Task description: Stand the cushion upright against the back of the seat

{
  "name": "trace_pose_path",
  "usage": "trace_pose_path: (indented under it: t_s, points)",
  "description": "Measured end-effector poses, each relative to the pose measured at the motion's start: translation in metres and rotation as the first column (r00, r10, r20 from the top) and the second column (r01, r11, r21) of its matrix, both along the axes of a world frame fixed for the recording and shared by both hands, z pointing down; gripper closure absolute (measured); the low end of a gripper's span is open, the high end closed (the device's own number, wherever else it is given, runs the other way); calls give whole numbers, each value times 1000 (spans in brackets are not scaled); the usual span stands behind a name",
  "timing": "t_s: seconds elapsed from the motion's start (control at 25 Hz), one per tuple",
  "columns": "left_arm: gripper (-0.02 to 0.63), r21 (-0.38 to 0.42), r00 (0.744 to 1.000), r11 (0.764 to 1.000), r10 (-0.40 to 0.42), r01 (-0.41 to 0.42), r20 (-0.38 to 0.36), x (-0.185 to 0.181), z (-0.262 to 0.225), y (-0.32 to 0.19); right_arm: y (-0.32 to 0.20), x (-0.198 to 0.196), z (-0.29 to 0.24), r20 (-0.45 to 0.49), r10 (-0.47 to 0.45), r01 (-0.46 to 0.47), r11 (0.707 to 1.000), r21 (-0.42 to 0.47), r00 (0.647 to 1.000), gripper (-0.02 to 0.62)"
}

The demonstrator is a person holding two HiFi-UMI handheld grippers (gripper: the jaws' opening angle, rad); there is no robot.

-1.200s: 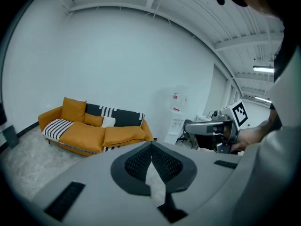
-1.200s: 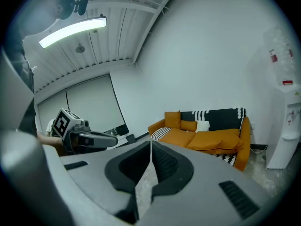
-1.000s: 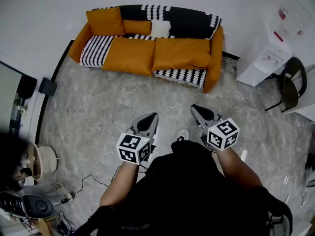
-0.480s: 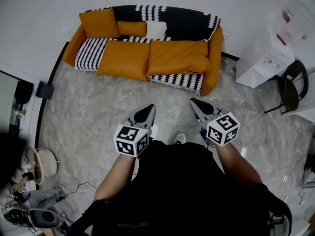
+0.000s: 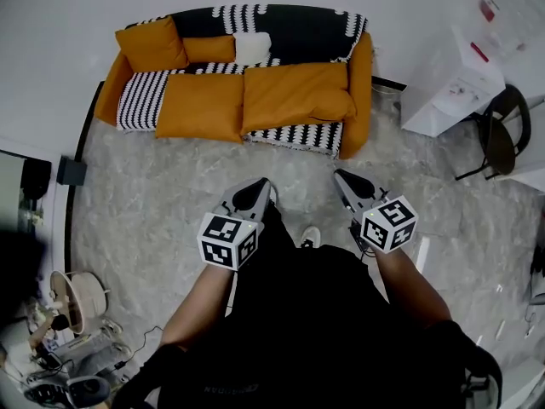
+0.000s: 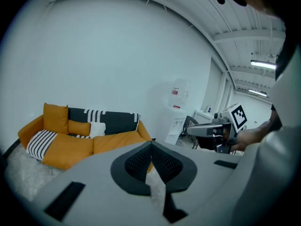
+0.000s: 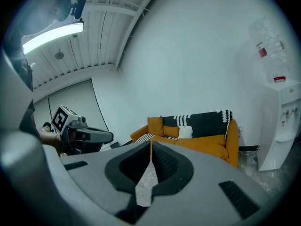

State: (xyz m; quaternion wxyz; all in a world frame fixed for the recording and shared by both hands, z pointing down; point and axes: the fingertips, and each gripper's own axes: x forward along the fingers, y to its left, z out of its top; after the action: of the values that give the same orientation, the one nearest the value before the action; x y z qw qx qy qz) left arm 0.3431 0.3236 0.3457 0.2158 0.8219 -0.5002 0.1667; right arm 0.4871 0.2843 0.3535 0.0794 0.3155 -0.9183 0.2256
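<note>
An orange sofa [image 5: 362, 83] with a black-and-white striped cover stands against the far wall. Two large orange cushions [image 5: 200, 107] [image 5: 294, 96] lie flat on its seat. An orange cushion [image 5: 152, 45] stands upright at the left end, beside a small orange cushion [image 5: 209, 49] and a small white one [image 5: 252, 47] at the backrest. My left gripper [image 5: 253, 192] and right gripper [image 5: 345, 180] are held over the grey floor, well short of the sofa and pointing towards it. Both are shut and empty. The left gripper view [image 6: 151, 144] and right gripper view [image 7: 150, 142] show closed jaws.
A white water dispenser [image 5: 447, 83] stands right of the sofa, with a black chair [image 5: 502, 139] beyond it. A black box [image 5: 66, 171] sits by the left wall. A round white object [image 5: 72, 292] and cables with devices [image 5: 77, 348] clutter the lower left floor.
The person has walked across the floor carrying both grippers; the sofa has slid to the left in the head view. Both jaws stay shut.
</note>
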Motion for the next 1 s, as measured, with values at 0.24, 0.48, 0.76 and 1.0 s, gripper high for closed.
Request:
trace_pose_path:
  t_s: [0.24, 0.48, 0.76, 1.0]
  points:
    - [592, -21, 1000, 999, 25, -26, -14, -3, 19, -31, -24, 5, 13, -20, 53, -53, 998, -13, 998, 557]
    - [592, -2, 998, 999, 44, -44, -34, -9, 20, -77, -58, 2, 25, -60, 65, -69, 995, -69, 996, 557]
    - [592, -34, 999, 999, 39, -40, -28, -49, 32, -134, -120, -19, 37, -108, 100, -112, 986, -119, 989, 557]
    - [592, -62, 999, 997, 42, -44, -32, -95, 45, -201, -179, -42, 44, -113, 142, -160, 972, -174, 983, 557]
